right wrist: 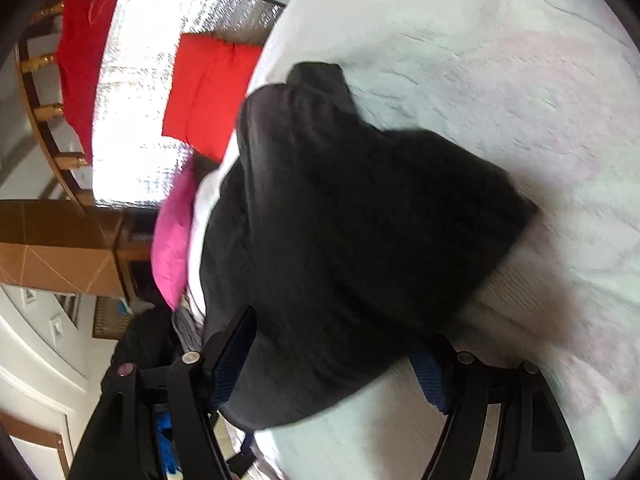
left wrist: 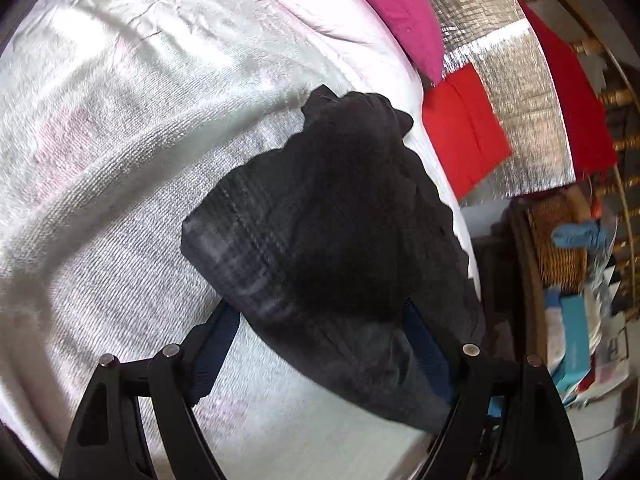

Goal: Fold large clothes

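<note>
A black garment [left wrist: 340, 220] hangs bunched over the white bedspread [left wrist: 120, 140]. My left gripper [left wrist: 320, 320] has its blue-padded fingers on either side of a thick fold of it, with grey striped ribbing showing at the left. The fingertips are hidden under the cloth. In the right wrist view the same black garment [right wrist: 360, 240] drapes over my right gripper [right wrist: 332, 344], whose blue pads [right wrist: 230, 356] stand on both sides of the cloth. The garment is lifted in a heap above the bedspread [right wrist: 520, 80].
A magenta pillow [left wrist: 392, 4] lies at the bed's far edge, with a red cloth [left wrist: 464, 132] and a silver foil mat [left wrist: 512, 92] beyond it. A wicker basket [left wrist: 560, 236] and clutter stand on the floor at the right. A brown box [right wrist: 52, 248] is at the left.
</note>
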